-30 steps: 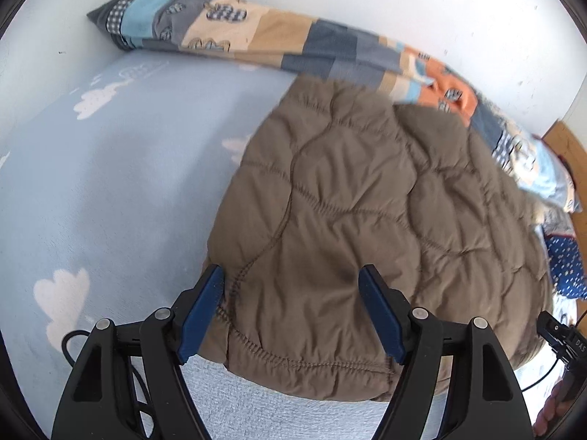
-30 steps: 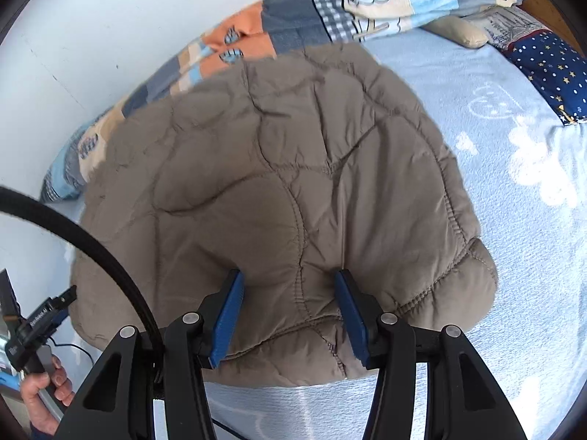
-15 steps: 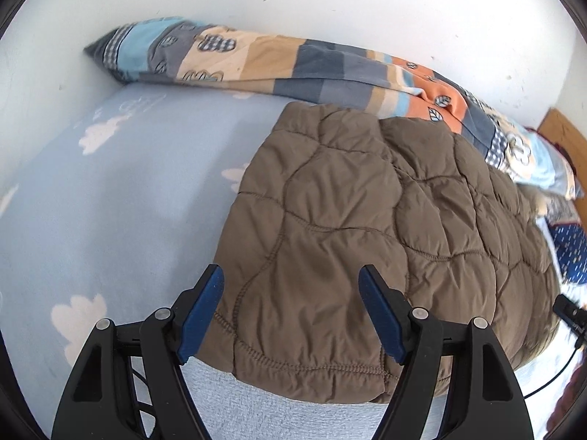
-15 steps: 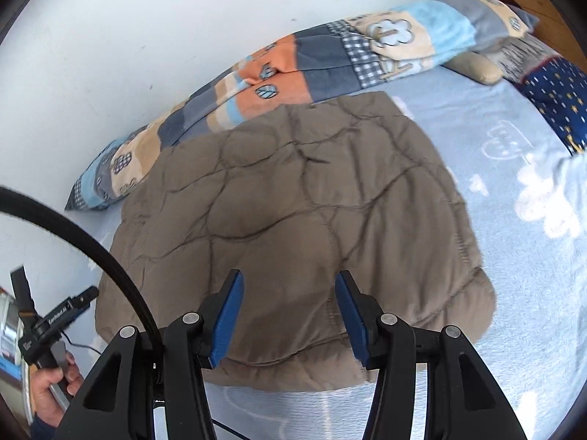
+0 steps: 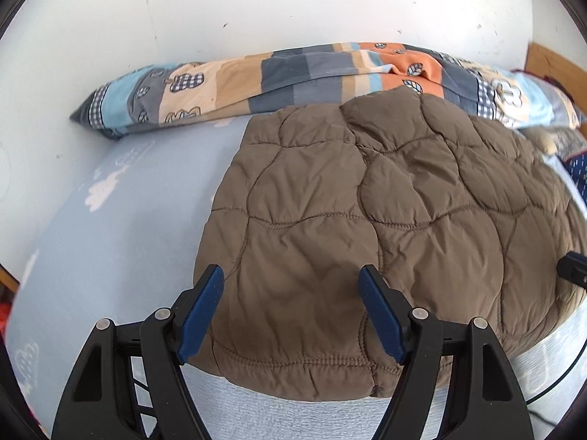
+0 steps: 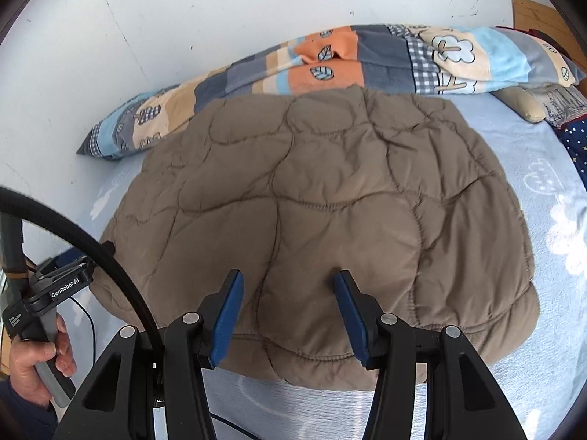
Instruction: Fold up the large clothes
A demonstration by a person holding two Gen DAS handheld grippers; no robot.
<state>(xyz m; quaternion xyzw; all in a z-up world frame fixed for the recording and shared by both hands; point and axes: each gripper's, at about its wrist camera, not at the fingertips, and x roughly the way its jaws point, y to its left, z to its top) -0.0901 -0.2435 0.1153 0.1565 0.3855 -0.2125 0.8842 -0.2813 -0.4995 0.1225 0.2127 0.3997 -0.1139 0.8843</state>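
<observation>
**Folded jacket lies flat, both tongs held off it with nothing gripped**

The brown quilted jacket (image 5: 367, 227) lies as a folded, padded bundle on the pale blue bedsheet (image 5: 110, 242), directly ahead of and below both pairs of tongs, its near hem just past their tips. Its far edge touches the patchwork blanket (image 5: 293, 73) rolled along the white wall (image 5: 256, 7).

The left tongs (image 5: 290, 282) hang over the jacket's left near corner, blue pads spread wide and empty. The right tongs (image 6: 286, 286) hang over the near hem closer to the middle, pads parted more narrowly, also empty. Neither pad appears to press the cloth. Judging by this, the hands are spaced along the hem to survey the fold, or to take the edge for another one.

The left hand (image 6: 36, 363) grips its handle down at the right tongs' left.
</observation>
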